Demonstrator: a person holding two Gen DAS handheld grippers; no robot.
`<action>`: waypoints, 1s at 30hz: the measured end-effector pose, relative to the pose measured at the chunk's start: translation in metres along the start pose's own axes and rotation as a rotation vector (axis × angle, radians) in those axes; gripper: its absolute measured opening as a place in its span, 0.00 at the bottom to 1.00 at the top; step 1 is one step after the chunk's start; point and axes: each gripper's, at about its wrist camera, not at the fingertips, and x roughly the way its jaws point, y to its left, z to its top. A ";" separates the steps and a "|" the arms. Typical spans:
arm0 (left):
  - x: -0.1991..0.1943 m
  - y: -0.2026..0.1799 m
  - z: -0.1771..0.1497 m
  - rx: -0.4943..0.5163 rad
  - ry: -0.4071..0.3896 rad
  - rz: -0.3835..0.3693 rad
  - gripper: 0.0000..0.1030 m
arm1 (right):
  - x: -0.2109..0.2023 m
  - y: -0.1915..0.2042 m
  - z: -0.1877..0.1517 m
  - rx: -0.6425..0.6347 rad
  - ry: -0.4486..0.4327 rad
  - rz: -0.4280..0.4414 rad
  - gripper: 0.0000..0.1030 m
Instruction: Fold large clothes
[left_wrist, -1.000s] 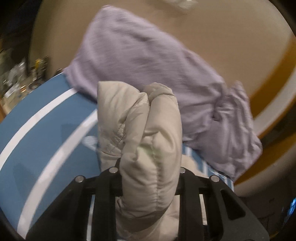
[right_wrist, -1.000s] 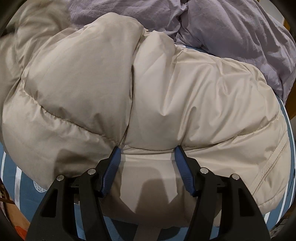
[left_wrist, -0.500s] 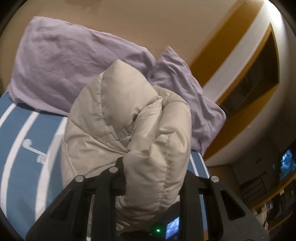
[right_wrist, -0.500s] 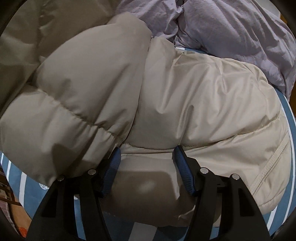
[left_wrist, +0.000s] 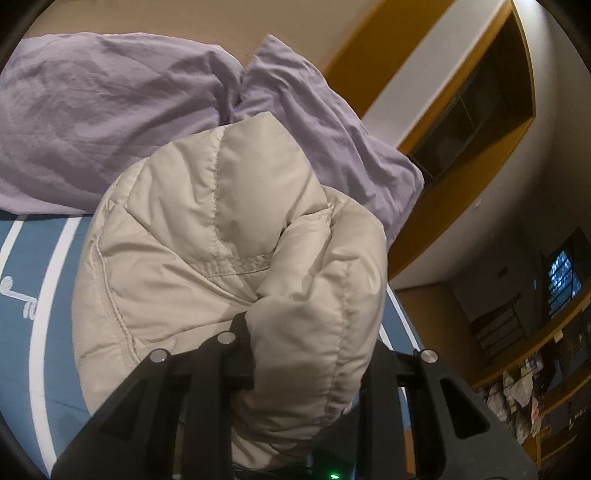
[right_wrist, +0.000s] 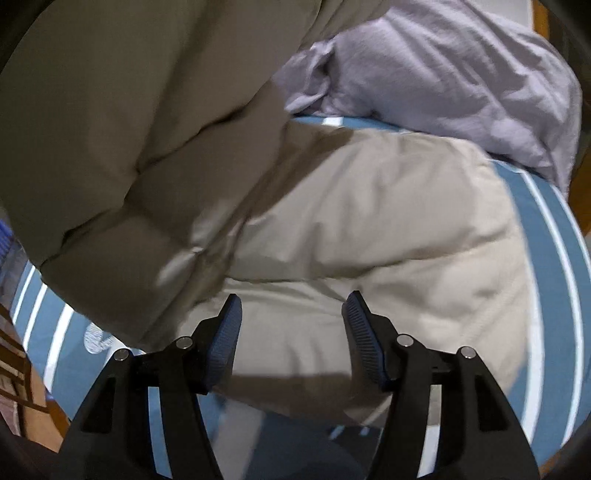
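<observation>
A beige puffer jacket (left_wrist: 221, 251) lies on a blue bedsheet with white stripes (left_wrist: 22, 266). My left gripper (left_wrist: 306, 350) is shut on a bunched fold of the jacket and holds it raised above the bed. In the right wrist view the jacket (right_wrist: 369, 221) spreads over the sheet, and its lifted part hangs at the upper left. My right gripper (right_wrist: 291, 325) is open and empty, hovering just over the jacket's near edge with its blue pads (right_wrist: 225, 339) apart.
A crumpled lilac quilt (left_wrist: 110, 122) lies at the head of the bed, also in the right wrist view (right_wrist: 443, 74). A beige wall and yellow-trimmed niche (left_wrist: 480, 92) stand behind. Shelves (left_wrist: 535, 376) sit at the far right.
My left gripper has lifted the jacket fold higher and swung right toward the wall. My right gripper has let go of the jacket and drawn back, its jaws now free.
</observation>
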 end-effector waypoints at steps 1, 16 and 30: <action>0.003 -0.003 -0.001 0.007 0.007 -0.001 0.25 | -0.005 -0.007 -0.002 0.008 -0.008 -0.012 0.59; 0.066 -0.057 -0.034 0.110 0.136 -0.005 0.25 | -0.028 -0.085 -0.023 0.087 -0.040 -0.145 0.59; 0.110 -0.086 -0.081 0.184 0.248 0.022 0.24 | -0.035 -0.122 -0.043 0.139 -0.031 -0.152 0.59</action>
